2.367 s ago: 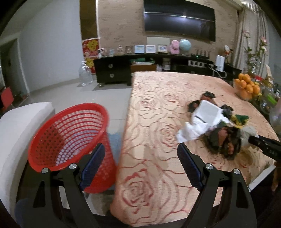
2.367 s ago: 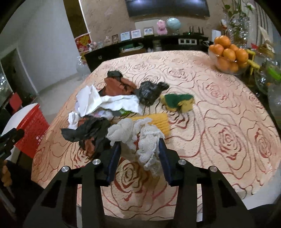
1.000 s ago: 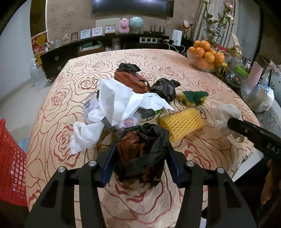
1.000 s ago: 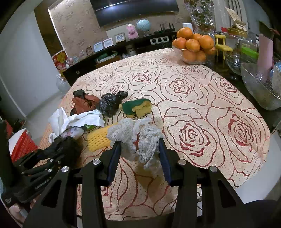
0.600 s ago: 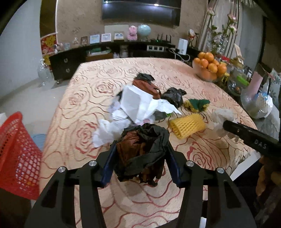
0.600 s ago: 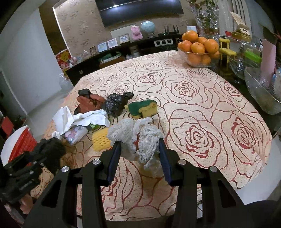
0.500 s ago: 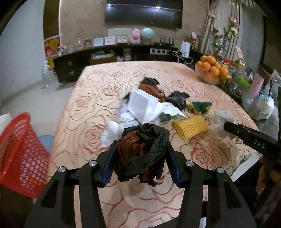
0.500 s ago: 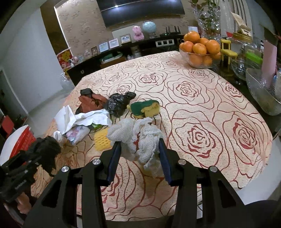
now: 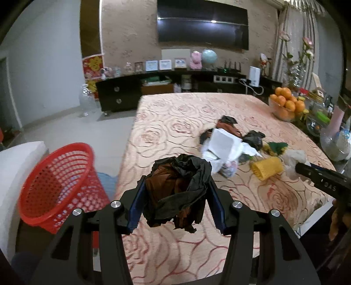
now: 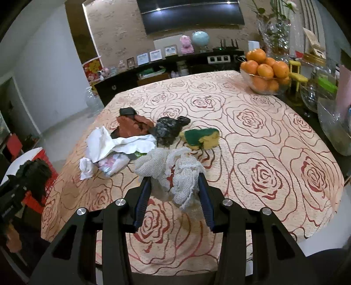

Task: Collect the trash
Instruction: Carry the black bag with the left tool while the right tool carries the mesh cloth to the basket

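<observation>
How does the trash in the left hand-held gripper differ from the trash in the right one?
The left hand-held gripper is shut on a dark bundle of black and brown plastic; the right hand-held gripper is shut on white mesh netting. The plastic is opaque, smooth and creased, while the netting is open-weave. Both are crumpled and held clear of the table.

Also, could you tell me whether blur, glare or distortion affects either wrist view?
Left wrist view: red basket and table edge smeared, ceiling lights reflecting on the television. Right wrist view: sharper, similar television reflections. Both views bend straight lines, corners dark.
</observation>
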Available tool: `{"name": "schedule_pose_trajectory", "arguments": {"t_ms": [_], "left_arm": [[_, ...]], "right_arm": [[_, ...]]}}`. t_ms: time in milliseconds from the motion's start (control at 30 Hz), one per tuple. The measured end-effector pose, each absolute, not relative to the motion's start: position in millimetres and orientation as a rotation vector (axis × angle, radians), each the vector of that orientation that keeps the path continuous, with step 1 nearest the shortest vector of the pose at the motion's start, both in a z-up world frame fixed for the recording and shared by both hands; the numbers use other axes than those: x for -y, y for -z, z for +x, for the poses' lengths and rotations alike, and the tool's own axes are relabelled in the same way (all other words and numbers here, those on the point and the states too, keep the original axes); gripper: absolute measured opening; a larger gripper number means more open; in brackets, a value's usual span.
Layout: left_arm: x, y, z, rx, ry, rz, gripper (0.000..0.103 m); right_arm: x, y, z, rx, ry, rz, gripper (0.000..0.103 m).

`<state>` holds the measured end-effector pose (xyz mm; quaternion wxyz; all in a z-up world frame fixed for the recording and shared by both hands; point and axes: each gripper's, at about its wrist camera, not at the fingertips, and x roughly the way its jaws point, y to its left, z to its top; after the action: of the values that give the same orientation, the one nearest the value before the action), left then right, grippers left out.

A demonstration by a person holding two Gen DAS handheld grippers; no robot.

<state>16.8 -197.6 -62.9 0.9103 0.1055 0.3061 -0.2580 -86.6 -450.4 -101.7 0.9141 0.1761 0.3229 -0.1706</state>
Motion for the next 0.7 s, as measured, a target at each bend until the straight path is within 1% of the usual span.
{"name": "schedule_pose_trajectory", "arguments": {"t_ms": [700], "left_arm": [[104,33,29,-0.543,0.332,0.163,0.050]], "right_arm": [[368,81,-67,-0.671,0.163,0.285,0.042]]}}
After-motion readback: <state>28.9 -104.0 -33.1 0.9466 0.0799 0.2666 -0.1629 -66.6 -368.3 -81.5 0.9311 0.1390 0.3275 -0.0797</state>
